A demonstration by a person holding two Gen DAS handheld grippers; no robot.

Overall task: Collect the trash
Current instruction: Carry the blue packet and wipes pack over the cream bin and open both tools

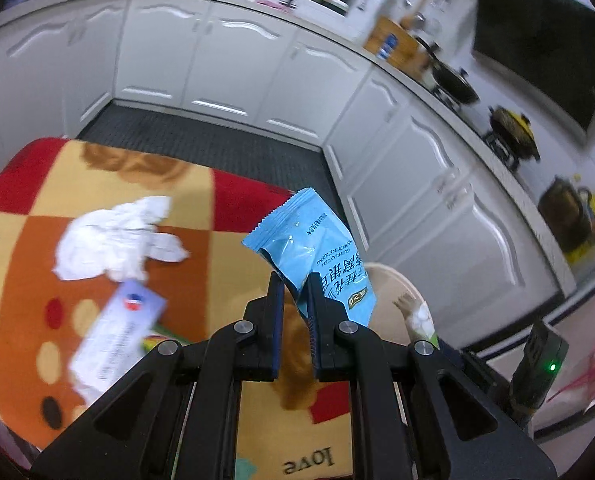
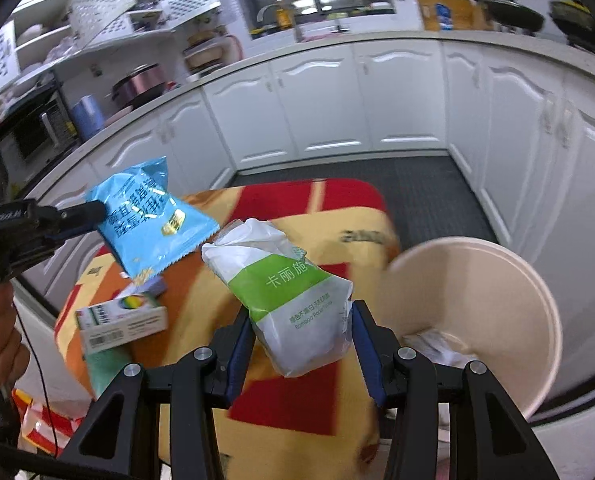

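Nearest, the right tongs [image 2: 301, 344] clamp one white-and-green tissue pack [image 2: 293, 300] above the surface [image 2: 297, 412]. At nine o'clock, the left tongs [image 1: 295, 280] pinch one glossy blue wrapper [image 1: 317, 248]. Two small boxes [image 2: 123, 322] and one crumpled tissue [image 1: 113, 240] lie below. At three o'clock, one cream bin [image 2: 497, 300] holds white paper.

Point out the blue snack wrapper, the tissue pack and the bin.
blue snack wrapper [image 1: 317, 240], left wrist view, upper body of the wrapper.
tissue pack [image 2: 293, 300], right wrist view, green label band.
bin [image 2: 509, 280], right wrist view, inner wall.
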